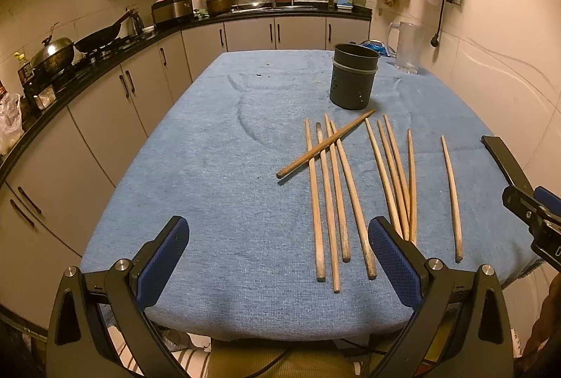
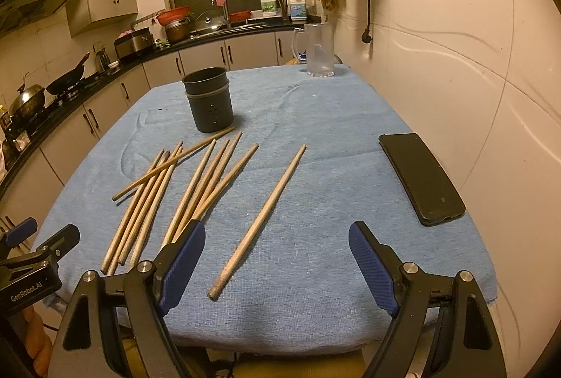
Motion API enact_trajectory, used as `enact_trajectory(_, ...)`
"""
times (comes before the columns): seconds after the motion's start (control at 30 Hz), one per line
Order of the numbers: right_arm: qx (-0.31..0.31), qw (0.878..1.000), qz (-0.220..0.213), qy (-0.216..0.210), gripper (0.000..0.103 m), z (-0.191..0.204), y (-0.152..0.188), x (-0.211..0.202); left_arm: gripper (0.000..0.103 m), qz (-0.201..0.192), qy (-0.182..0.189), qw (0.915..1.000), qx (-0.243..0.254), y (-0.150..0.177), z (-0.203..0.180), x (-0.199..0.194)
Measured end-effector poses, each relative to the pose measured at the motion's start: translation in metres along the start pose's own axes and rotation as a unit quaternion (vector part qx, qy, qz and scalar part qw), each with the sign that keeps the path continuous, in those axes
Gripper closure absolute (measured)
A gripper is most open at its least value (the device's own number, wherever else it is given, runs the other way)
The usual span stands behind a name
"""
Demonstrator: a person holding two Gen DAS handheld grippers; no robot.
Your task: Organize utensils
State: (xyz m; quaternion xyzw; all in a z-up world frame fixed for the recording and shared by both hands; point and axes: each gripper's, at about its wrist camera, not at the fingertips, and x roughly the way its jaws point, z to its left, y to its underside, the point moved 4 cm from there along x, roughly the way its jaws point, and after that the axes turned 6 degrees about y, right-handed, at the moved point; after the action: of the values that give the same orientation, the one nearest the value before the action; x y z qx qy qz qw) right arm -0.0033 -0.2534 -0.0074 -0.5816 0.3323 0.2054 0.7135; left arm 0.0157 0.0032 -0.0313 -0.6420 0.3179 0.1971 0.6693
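Left gripper [image 1: 277, 258] hangs low over the near edge of the table, tongs spread wide w/ nothing between them, tilted down at the blue cloth [image 1: 196, 167]; prob parked there so it's out of the way but ready to steady things. Just right of it, in the left wrist view, lies the first bunch of chopsticks [image 1: 329, 199], four roughly parallel w/ a fifth, the crossed chopstick [image 1: 326, 143], lying diagonally over them, so that top one has to come off first or the rest will roll. Next bunch [image 1: 394, 178] sits close beside, its near ends fanning together behind the left gripper's right pad. Beyond both, the dark holder [image 1: 354, 80] stands upright and looks empty, though its inside isn't really visible from here; mouth up and close to the sticks, obviously the drop spot. Further right a single chopstick [image 2: 261, 216] lies apart from the others, pointing almost straight up between the pads of the right gripper [image 2: 277, 267], which is also spread wide, holding nothing, so I'd judge that's the easiest first pick. Far right, a black phone [image 2: 420, 178] lies flat by the wall, and a clear jug [image 2: 317, 52] stands at the back corner, neither in the way
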Motion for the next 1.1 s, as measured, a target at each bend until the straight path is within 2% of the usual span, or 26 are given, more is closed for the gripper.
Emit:
enact_trajectory(0.57,-0.013,1.000,0.010,0.003,0.016,0.006,0.001,0.005,0.001,0.013,0.007,0.9998,0.010,0.000,-0.003,0.006)
enact_trajectory(0.7,-0.017,1.000,0.019,-0.008,0.018,0.007,-0.003,0.012,0.001,0.011,0.013,0.9996,0.021,-0.008,-0.001,0.010)
enact_trajectory(0.87,-0.004,0.999,0.033,-0.022,0.022,0.002,-0.014,0.021,0.001,0.005,0.005,0.9988,0.049,-0.023,-0.001,0.015)
enact_trajectory(0.97,0.022,0.997,0.059,-0.051,0.028,-0.005,-0.029,0.033,0.001,0.013,0.021,0.9977,0.063,-0.038,-0.002,0.022)
enact_trajectory(1.1,0.046,0.991,0.098,-0.077,0.041,-0.011,-0.048,0.053,0.001,0.027,0.045,0.9946,0.090,-0.063,-0.006,0.035)
